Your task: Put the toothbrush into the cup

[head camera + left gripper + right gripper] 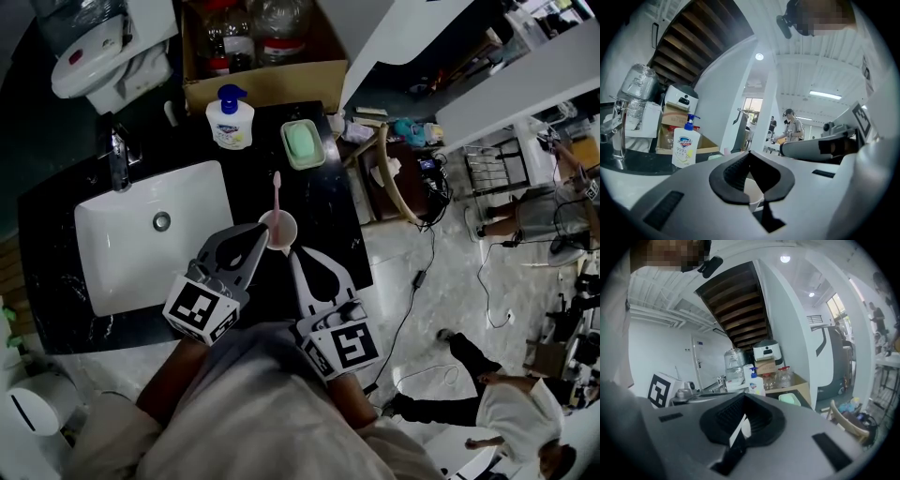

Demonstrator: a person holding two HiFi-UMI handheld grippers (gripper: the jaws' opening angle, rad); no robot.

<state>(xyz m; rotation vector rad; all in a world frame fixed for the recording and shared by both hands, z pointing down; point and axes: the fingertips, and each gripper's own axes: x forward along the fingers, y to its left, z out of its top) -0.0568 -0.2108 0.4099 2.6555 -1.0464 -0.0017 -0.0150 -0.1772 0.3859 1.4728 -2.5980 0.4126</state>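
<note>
Left tongs (754, 201) frame the cup (753, 189); head view alone shows toothbrush (277, 192).

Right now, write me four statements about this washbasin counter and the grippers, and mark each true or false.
1. The pink toothbrush stands in the white cup. True.
2. The cup sits inside the sink. False: it stands on the black counter, to the right of the sink in the head view.
3. The green soap dish lies to the right of the pump bottle in the head view. True.
4. The left gripper has its jaws wide apart. False: they are shut, right beside the cup.
</note>
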